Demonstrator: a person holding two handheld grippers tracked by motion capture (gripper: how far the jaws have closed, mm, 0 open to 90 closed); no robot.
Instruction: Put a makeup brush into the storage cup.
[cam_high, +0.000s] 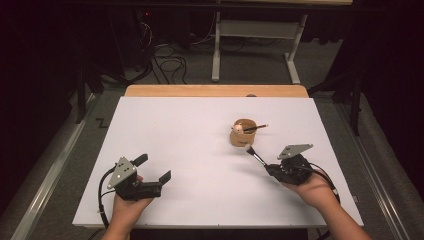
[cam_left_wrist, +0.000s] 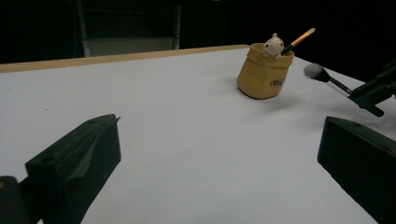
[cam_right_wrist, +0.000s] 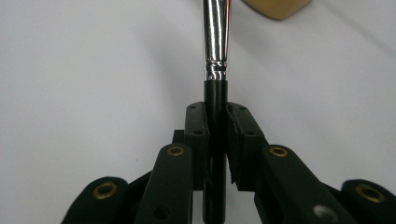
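White sheet (cam_high: 190, 150) covering a wooden table (cam_high: 215, 90), bare wood showing along the far edge. Standing right of centre on the sheet: a small tan pot (cam_high: 243, 134), upright, with a brush (cam_high: 256, 128) leaning out of it and a little white figure (cam_left_wrist: 273, 45) at its rim.

Overhead, plus two low tool-mounted close-ups

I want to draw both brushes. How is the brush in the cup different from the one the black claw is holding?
The brush in the cup has an orange handle; the held brush has a black handle with a shiny silver collar. The cup brush leans in the tan cup beside a little white figure; the held brush is clamped in the right gripper, its fluffy tip pointing at the cup. Both are thin and slanted.
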